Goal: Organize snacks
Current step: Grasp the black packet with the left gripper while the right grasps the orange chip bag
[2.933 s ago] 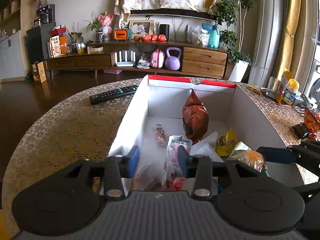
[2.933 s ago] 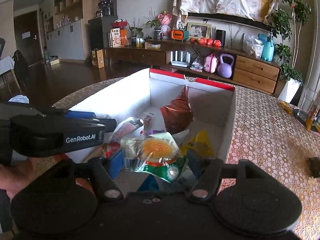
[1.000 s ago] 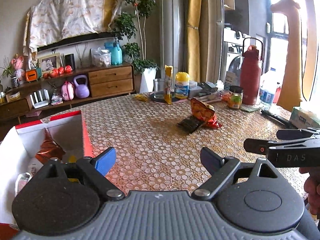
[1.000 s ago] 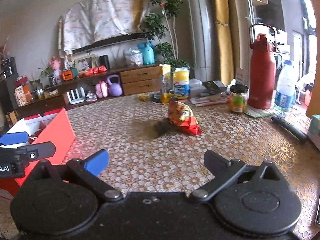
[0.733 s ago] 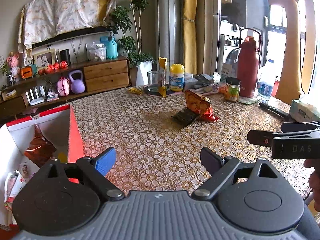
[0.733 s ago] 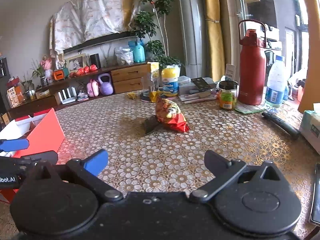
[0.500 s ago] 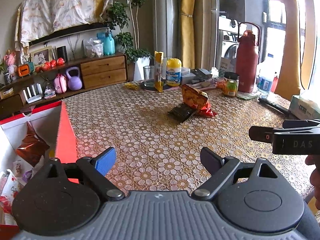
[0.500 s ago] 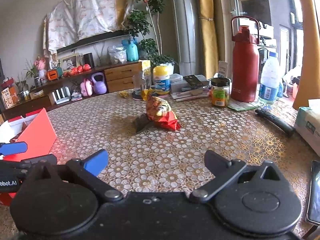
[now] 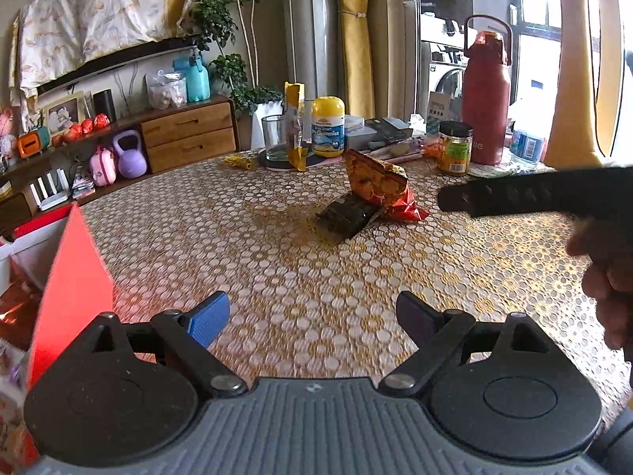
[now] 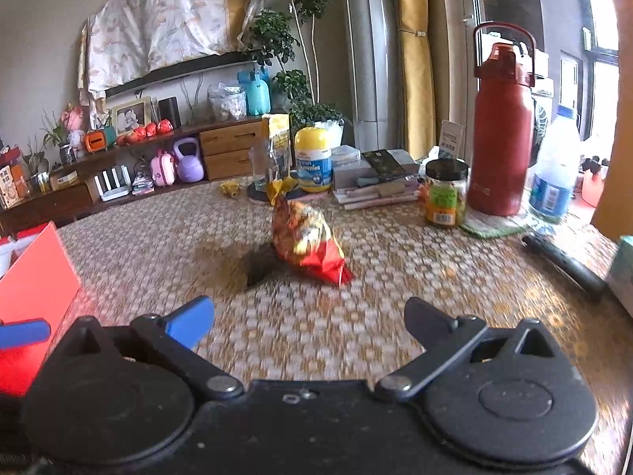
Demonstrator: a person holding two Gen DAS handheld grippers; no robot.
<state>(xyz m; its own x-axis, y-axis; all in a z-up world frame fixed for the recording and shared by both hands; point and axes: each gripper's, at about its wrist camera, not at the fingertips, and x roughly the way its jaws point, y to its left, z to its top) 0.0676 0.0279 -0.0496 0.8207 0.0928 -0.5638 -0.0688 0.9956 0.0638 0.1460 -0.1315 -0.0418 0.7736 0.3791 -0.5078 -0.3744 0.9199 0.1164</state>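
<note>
A red and orange chip bag (image 9: 378, 188) (image 10: 304, 237) lies mid-table, its end resting on a flat dark packet (image 9: 348, 215) (image 10: 259, 265). My left gripper (image 9: 312, 316) is open and empty, low over the patterned tablecloth and short of both snacks. My right gripper (image 10: 308, 316) is also open and empty, pointing at the chip bag from close by. In the left wrist view it shows as a black bar (image 9: 467, 198) beside the bag, with a hand (image 9: 609, 277) behind it. The red-walled snack box (image 9: 71, 277) (image 10: 35, 285) stands at the left.
Behind the snacks stand a yellow-lidded jar (image 10: 312, 162), a drinking glass (image 9: 273, 134), a small glass jar (image 10: 445, 192), a tall red bottle (image 10: 500, 126) and a water bottle (image 10: 554, 166). A black stick-like object (image 10: 565, 265) lies at the right edge.
Both grippers were over the box with snack packets between their fingers; now they are empty. They have swung right, away from the box, and closed in on the chip bag.
</note>
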